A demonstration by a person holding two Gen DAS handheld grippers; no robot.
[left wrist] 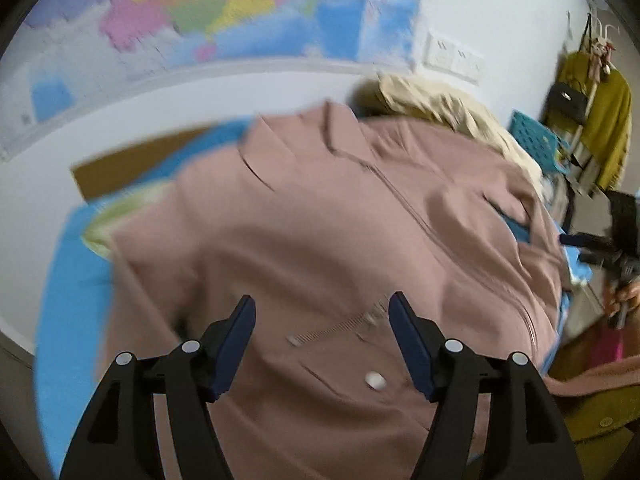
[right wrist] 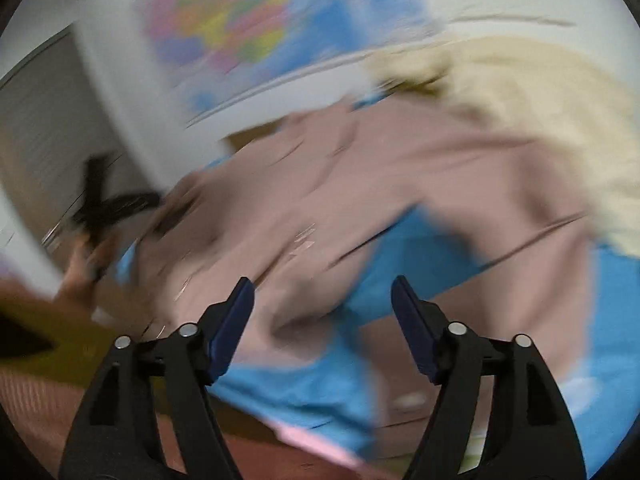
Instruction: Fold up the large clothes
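Lying spread on a blue cover (left wrist: 72, 280), the pink jacket (left wrist: 340, 208) fills the middle of the left view, with its collar far from the camera and its hem near. Its long axis, marked by the zipper (left wrist: 420, 220), runs away from the left tongs (left wrist: 322, 316) and leans a little to the right. The left tongs stand apart with nothing between the pads; they hang just above the lower front of the jacket, near a white button (left wrist: 376, 381).

The right tongs (right wrist: 322, 300) are also apart and empty. In the right view the picture is strongly blurred, but a pink sleeve or side part of the jacket (right wrist: 400, 184) lies ahead and to the left of them, and bare blue cover (right wrist: 420, 264) lies straight ahead. So I judge that the left tongs are nearer to the body of the jacket, while the right tongs are nearer to its right edge.

A cream garment (left wrist: 440, 108) lies behind the collar. I judge that the coming move is to take an edge or sleeve on each side and bring it over toward the zipper line.

On the wall hangs a coloured map (left wrist: 200, 12); no writing on it, and no brand or label on the jacket, can be read.
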